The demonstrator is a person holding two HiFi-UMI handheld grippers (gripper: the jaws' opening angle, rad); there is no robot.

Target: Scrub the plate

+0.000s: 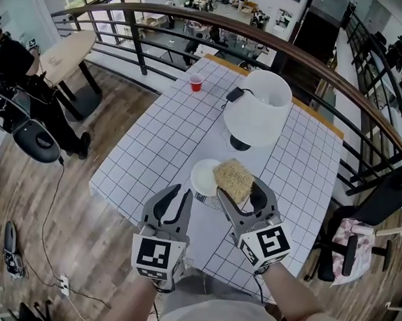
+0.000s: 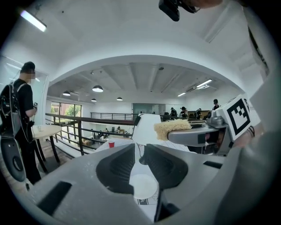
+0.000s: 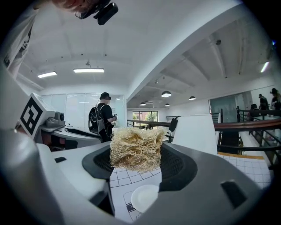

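The right gripper (image 1: 241, 193) was clamped on the sponge (image 1: 234, 178), held clear above the table (image 1: 153, 142). The plate (image 1: 203, 177) lay flat on the table, below the sponge and slightly to its left, not in contact. The left gripper (image 1: 176, 203) was closed and empty, near the plate's edge. Judgement: the sponge must descend leftward.

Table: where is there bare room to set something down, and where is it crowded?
Free: the stretch of table between red cup and plate, and the strip right of the lamp. Crowded: around the plate, near the left gripper and right gripper.
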